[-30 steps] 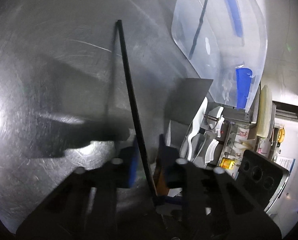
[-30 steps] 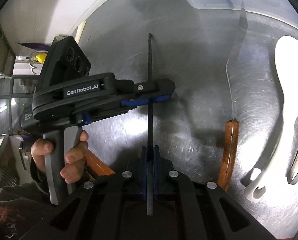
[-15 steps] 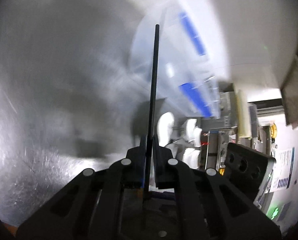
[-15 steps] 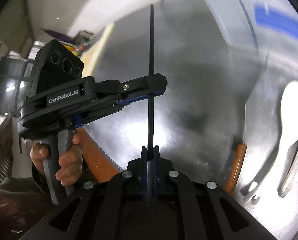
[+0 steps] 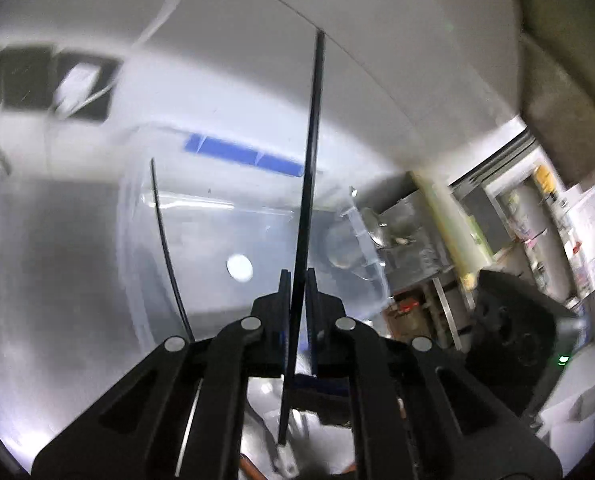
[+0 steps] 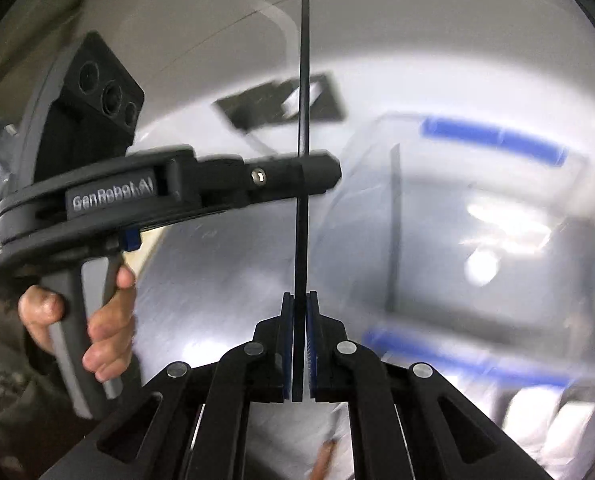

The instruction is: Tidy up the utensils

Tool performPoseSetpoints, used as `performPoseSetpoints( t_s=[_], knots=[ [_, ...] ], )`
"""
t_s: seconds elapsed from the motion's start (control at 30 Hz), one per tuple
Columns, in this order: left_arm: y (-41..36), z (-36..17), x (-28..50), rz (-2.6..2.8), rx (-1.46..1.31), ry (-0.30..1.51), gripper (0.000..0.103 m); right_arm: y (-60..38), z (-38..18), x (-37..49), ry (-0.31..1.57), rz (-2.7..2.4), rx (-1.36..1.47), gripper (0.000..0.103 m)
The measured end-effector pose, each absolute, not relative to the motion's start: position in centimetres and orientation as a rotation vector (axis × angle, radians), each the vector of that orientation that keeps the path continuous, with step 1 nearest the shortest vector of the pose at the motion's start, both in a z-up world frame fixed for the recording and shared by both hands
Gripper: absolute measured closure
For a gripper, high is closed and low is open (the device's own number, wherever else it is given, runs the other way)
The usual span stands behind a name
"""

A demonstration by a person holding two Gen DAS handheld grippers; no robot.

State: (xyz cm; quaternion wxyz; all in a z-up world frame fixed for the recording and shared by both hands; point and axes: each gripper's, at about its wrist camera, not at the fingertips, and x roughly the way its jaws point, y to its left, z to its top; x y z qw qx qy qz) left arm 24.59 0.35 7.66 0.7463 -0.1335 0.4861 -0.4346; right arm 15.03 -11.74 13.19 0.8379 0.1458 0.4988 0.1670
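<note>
I hold one long black chopstick with both grippers, lifted off the steel table. My right gripper is shut on its near end. My left gripper is shut on it further along, and in the right wrist view the left gripper crosses the stick from the left. Beyond it stands a clear plastic box with blue latches. A second black chopstick lies inside the box.
White spoons lie on the table at lower right, blurred. A person's hand grips the left gripper's handle. Cluttered shelves stand off to the right. A dark panel sits on the white wall behind the box.
The left jaws, open around the chopstick lying on the table, have shut on it. Both grippers rose with the stick, and the views swung up toward the clear box and wall.
</note>
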Motion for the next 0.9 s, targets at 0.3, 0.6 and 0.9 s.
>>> performPoseSetpoints(
  t_s=[0.3,0.6,0.9],
  knots=[
    [-5.4,-0.8,32.2,-0.818,-0.189,1.295,0.097,-16.0,5.7,22.9,1.231,0.271,0.382,0.096],
    [-7.3,-6.6,32.3,-0.711,-0.041,1.421,0.097,-16.8,-0.6,25.3,1.379,0.255,0.458,0.096],
    [-3.6,0.3,28.3,-0.681,-0.058,1.148,0.059,-18.4,4.2,20.9,1.221,0.129,0.356,0.089]
  ],
)
